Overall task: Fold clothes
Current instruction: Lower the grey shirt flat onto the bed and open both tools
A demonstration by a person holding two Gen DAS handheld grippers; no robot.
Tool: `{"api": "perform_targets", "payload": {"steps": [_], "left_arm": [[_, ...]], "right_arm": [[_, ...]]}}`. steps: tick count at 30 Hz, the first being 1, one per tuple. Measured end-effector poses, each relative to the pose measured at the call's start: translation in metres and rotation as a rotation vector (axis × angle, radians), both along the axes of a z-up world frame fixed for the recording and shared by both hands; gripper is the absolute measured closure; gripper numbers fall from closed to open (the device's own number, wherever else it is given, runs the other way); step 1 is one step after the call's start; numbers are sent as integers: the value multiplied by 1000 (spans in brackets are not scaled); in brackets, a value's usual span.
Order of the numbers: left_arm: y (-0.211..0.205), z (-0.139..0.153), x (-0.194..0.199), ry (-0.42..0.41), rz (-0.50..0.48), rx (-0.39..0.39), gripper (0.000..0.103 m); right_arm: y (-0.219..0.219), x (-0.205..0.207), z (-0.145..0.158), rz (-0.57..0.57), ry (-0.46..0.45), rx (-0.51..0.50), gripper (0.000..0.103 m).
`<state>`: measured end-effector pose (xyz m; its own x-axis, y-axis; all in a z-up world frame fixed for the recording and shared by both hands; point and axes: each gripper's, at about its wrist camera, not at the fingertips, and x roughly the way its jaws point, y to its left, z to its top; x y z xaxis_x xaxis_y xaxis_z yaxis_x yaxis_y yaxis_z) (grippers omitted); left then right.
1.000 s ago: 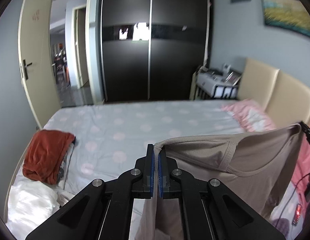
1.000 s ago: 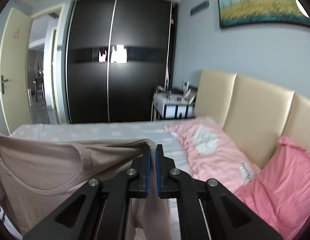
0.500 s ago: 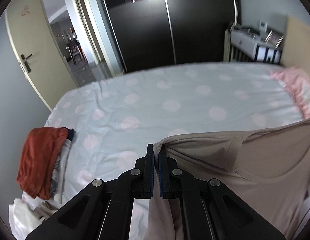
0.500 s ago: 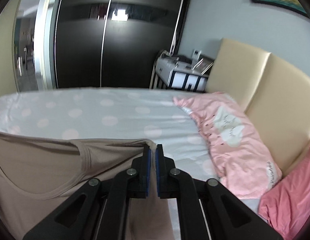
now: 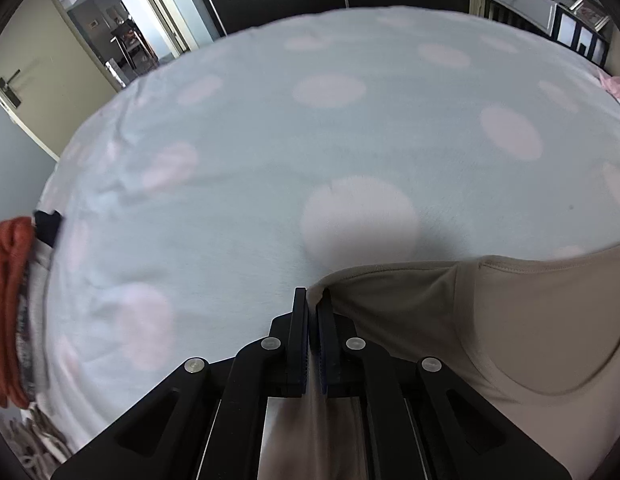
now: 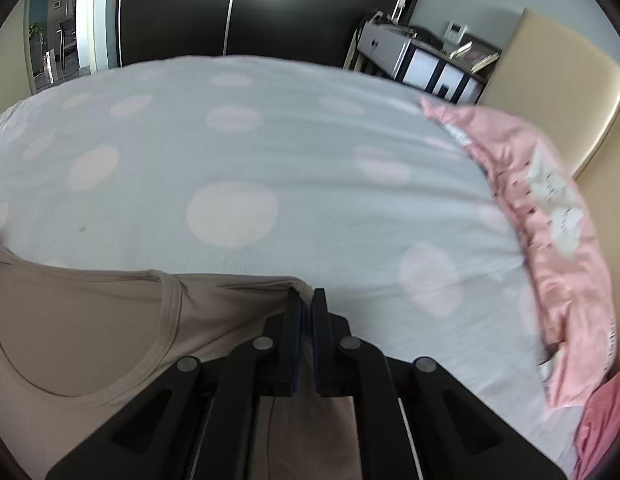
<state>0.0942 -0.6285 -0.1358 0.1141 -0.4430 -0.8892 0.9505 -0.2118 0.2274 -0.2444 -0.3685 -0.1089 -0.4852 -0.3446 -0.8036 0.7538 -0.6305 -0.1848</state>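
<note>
We hold the beige t-shirt stretched above the bed, its shoulder line running straight from the left gripper to the right gripper, neckline between them. Both pairs of fingers are clamped on a shoulder corner. The shirt's body hangs below, toward us from the bed; it looks soft, thin, ribbed at the collar.

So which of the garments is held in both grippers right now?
The beige T-shirt, stretched by its shoulders between left gripper and right gripper; the rust-red garment lies on the pile.
</note>
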Motion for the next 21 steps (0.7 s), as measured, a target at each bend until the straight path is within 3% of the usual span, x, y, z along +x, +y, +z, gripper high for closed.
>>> {"api": "perform_targets", "payload": {"steps": [5, 9, 12, 17, 21], "left_arm": [[2, -4, -7, -28, 4, -18, 95], [4, 6, -2, -33, 39, -13, 66], [11, 23, 12, 25, 82, 1, 55], [33, 55, 36, 62, 101, -6, 55], [81, 84, 58, 89, 125, -22, 55]], "right_arm": [[2, -10, -16, -13, -105, -12, 96], [8, -19, -16, -58, -194, -9, 77], [24, -28, 0, -81, -277, -83, 72], [76, -32, 39, -106, -345, -175, 71], [136, -20, 55, -153, -364, -180, 71]]}}
